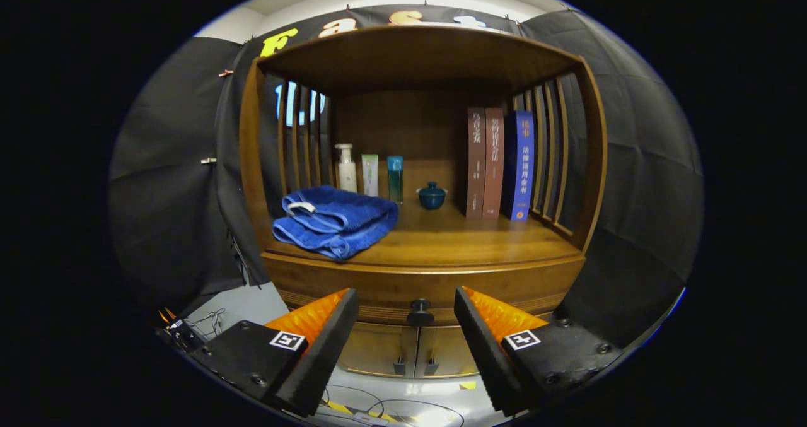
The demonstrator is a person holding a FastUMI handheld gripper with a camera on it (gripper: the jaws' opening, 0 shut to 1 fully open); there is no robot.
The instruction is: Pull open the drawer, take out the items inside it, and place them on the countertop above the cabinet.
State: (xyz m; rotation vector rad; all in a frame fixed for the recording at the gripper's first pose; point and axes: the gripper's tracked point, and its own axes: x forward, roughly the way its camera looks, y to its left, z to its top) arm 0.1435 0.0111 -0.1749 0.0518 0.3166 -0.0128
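While the claw [406, 313] hangs with its two fingers [328, 339] spread wide and gripping nothing, the dark drawer knob [420, 312] sits in the gap between them, just ahead of the fingertips and not touched by either. That knob is the landmark for everything else. Around it runs the drawer front [353, 282], flush with the cabinet, so the drawer looks shut and whatever lies inside is hidden. Below the knob are two small cabinet doors [410, 351] with their own pulls. Above the knob lies the countertop [466, 241], where the items are to go. On it, up and to the left of the knob, rests a folded blue towel [334, 220]; behind that stand three bottles [369, 173]; almost straight above the knob is a small blue lidded cup [432, 195]; up and to the right stand three books [499, 163]. By my reading nothing of the task is done yet: the pull, the emptying and the placing all remain.
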